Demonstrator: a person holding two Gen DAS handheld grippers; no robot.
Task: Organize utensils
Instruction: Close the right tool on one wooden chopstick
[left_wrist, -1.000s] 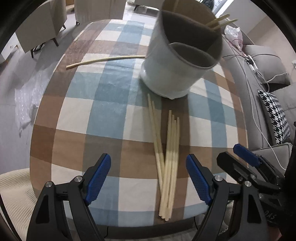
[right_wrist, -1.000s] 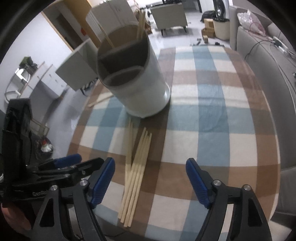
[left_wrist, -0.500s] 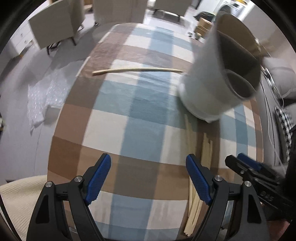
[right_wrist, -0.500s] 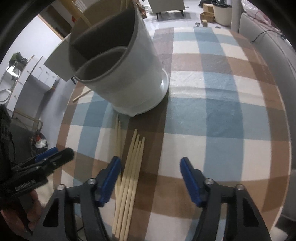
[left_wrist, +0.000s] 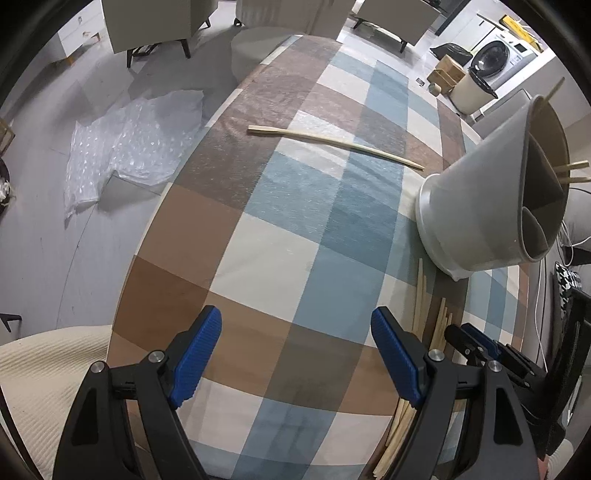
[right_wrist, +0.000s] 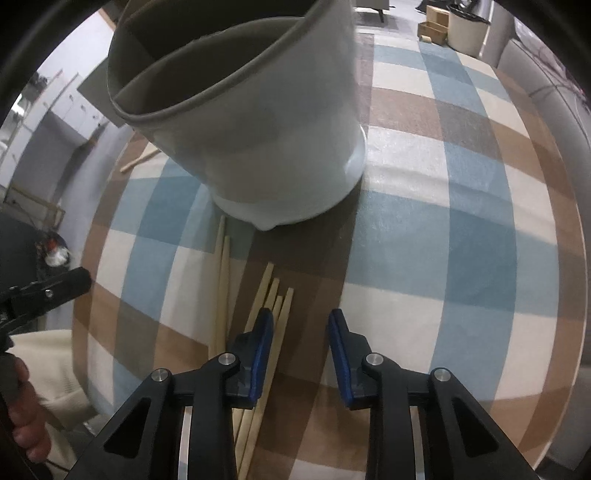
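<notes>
A grey two-compartment utensil holder (right_wrist: 277, 129) stands on the checked tablecloth (right_wrist: 443, 240), with a few chopsticks in its far compartment (left_wrist: 572, 171). A bundle of loose wooden chopsticks (right_wrist: 275, 291) lies in front of it, and two more (right_wrist: 223, 266) lie just to its left. My right gripper (right_wrist: 301, 325) hovers low over the bundle with its jaws closing. Its left finger (right_wrist: 264, 332) covers the sticks, and only cloth shows in the gap. My left gripper (left_wrist: 297, 343) stands open over bare cloth, left of the bundle (left_wrist: 421, 306). One chopstick (left_wrist: 332, 142) lies alone farther back.
Bubble wrap (left_wrist: 129, 147) lies on the floor left of the table, with chairs (left_wrist: 155, 22) beyond it. The table's near edge runs just under both grippers. A sofa with a checked cushion (left_wrist: 569, 277) and cables is on the right. A cream sleeve (right_wrist: 44, 354) is at lower left.
The right gripper sank toward the chopstick bundle and its jaws narrowed. The left gripper slid left off the bundle, so the holder now sits at the right edge of its view.
</notes>
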